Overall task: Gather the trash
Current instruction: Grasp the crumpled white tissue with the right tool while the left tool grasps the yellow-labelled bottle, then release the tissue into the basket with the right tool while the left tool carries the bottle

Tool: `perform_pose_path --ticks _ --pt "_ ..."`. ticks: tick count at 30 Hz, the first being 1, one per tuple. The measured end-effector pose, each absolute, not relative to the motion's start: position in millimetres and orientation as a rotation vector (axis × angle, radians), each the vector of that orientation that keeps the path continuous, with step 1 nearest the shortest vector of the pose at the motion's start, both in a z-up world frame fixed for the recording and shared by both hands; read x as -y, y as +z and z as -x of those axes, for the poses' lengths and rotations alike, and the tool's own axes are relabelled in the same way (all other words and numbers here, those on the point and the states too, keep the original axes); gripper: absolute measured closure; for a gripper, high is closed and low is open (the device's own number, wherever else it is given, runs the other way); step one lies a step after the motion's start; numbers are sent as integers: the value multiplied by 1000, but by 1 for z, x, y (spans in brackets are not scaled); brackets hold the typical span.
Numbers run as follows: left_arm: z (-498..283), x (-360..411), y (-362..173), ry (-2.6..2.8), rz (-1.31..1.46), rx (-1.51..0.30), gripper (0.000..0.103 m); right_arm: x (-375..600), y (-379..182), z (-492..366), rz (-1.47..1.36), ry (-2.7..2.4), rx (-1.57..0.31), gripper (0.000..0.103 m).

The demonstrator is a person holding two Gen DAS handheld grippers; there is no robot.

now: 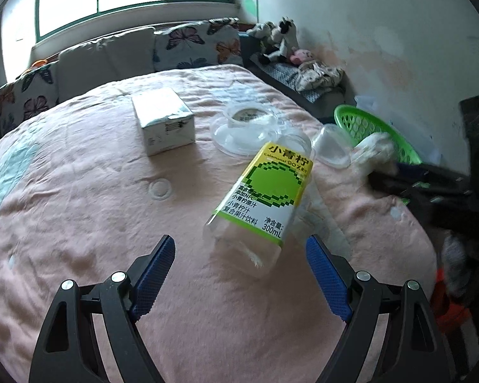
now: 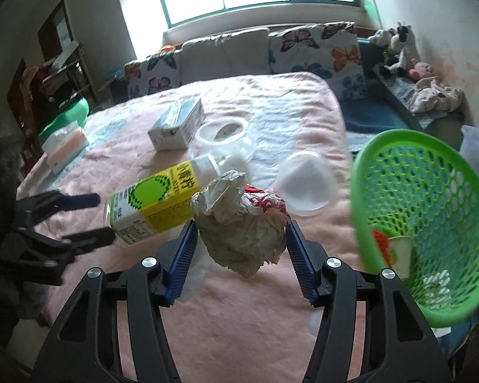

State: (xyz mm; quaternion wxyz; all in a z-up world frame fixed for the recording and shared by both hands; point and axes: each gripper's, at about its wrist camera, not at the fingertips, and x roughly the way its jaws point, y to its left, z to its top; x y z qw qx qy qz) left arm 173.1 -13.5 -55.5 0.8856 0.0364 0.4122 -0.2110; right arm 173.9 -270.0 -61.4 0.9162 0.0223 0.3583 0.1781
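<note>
A crumpled grey-white wrapper with red print (image 2: 242, 239) sits between the blue pads of my right gripper (image 2: 241, 225), which is shut on it just above the pink bedspread. In the left wrist view that wrapper (image 1: 376, 150) is a white blur beside the green basket (image 1: 361, 124). An empty clear juice bottle with a yellow-green label (image 1: 268, 191) lies on its side. My left gripper (image 1: 239, 249) stands open just short of the bottle's base, and nothing is between its fingers. From the right wrist view the bottle (image 2: 153, 204) lies left of the wrapper, with the left gripper (image 2: 103, 216) at its base.
The green mesh basket (image 2: 431, 191) leans at the bed's right edge with a paper cup (image 2: 399, 252) inside. A silver-white carton (image 1: 164, 121), a clear plastic tub with its lid (image 1: 249, 127) and another clear lid (image 2: 306, 185) lie on the bed. Pillows line the far side.
</note>
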Motion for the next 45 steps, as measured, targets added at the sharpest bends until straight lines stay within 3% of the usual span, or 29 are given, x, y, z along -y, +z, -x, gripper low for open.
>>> perform_pose_path --ticks 6,12,21,33,45 --pt "-190 22 -66 -468 -94 -882 22 292 -52 -163 -75 316 -715 46" --pt "-197 30 -77 -482 -94 -895 35 306 -53 -158 -93 268 -718 46" --pt "-194 27 -77 -488 -65 -857 38 329 -52 -154 -116 206 -718 46" --pt "-183 34 -10 -460 -58 -718 43 358 -49 -150 -141 147 -698 46" --pt "-212 72 33 -476 -95 -725 46 408 -66 -170 -166 32 -741 44"
